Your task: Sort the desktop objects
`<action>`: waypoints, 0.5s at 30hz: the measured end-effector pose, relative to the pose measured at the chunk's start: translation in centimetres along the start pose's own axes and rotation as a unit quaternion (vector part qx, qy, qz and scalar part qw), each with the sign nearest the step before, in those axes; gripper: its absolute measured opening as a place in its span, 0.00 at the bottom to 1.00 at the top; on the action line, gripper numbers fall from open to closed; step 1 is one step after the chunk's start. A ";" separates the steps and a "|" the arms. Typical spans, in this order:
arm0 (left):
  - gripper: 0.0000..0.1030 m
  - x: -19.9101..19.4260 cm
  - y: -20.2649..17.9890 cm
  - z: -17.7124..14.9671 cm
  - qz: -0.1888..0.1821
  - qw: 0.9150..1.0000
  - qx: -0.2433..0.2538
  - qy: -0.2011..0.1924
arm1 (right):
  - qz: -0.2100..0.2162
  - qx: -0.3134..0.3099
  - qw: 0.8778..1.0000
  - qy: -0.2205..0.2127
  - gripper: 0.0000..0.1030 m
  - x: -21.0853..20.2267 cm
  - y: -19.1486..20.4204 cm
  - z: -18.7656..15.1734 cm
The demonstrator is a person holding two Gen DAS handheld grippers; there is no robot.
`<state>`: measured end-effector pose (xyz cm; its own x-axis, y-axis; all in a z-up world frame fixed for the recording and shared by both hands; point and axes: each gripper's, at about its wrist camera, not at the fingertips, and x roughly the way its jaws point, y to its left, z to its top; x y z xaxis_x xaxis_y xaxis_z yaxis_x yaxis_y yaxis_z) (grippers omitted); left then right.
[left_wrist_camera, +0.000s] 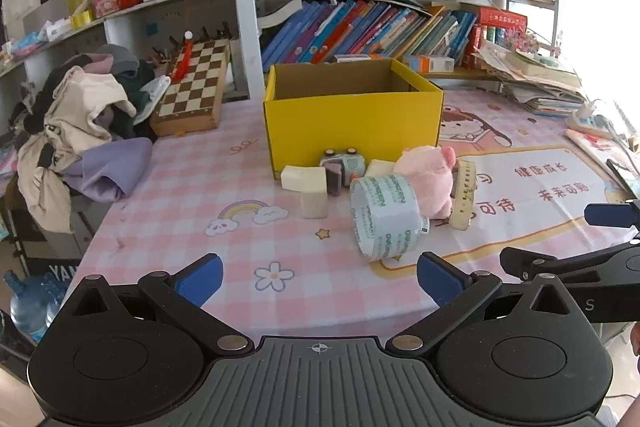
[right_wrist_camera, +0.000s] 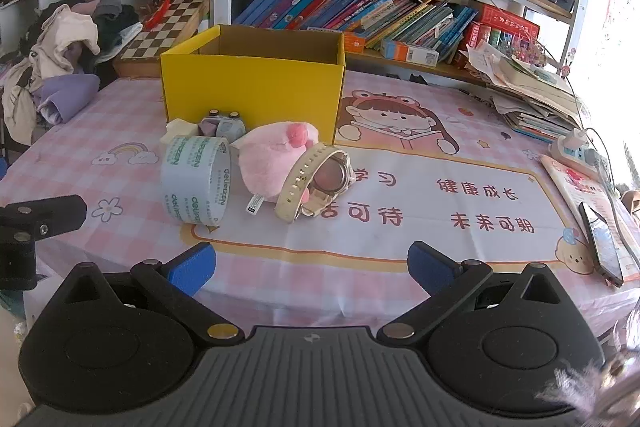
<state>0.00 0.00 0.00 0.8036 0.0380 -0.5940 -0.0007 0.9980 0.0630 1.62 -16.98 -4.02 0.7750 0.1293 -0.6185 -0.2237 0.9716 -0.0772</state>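
Note:
An open yellow cardboard box (left_wrist_camera: 352, 123) (right_wrist_camera: 252, 87) stands on the pink checked table. In front of it lie a roll of tape (left_wrist_camera: 386, 217) (right_wrist_camera: 196, 181), a pink plush pig (left_wrist_camera: 430, 183) (right_wrist_camera: 272, 163), a cream wristwatch (left_wrist_camera: 464, 195) (right_wrist_camera: 316, 183), cream blocks (left_wrist_camera: 306, 181), a purple block (left_wrist_camera: 334, 179) and a small grey toy car (left_wrist_camera: 346, 163) (right_wrist_camera: 226, 127). My left gripper (left_wrist_camera: 320, 281) is open and empty, near the table's front edge, short of the tape. My right gripper (right_wrist_camera: 312, 267) is open and empty, short of the watch.
A pile of clothes (left_wrist_camera: 88, 119) and a chessboard box (left_wrist_camera: 192, 87) sit at the left. Bookshelves (right_wrist_camera: 360, 11) stand behind the box. A stack of papers (right_wrist_camera: 532, 87), a power strip (right_wrist_camera: 576, 147) and a phone (right_wrist_camera: 602, 243) lie at the right.

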 end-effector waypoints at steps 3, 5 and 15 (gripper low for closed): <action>1.00 0.1 0.0 0.0 0.001 1.000 0.000 0.004 | 0.001 0.001 1.000 0.001 1.00 -0.1 0.0 0.0; 1.00 0.1 -0.1 0.0 0.002 1.000 -0.001 0.006 | 0.001 0.001 1.000 0.002 1.00 -0.1 0.0 0.1; 1.00 0.2 0.0 0.0 0.002 1.000 -0.002 0.014 | 0.003 0.002 1.000 0.005 1.00 0.2 -0.1 0.1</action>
<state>0.16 -0.04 -0.12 0.7867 0.0429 -0.6158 -0.0065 0.9981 0.0612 1.84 -16.98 -4.05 0.7672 0.1339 -0.6273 -0.2260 0.9717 -0.0690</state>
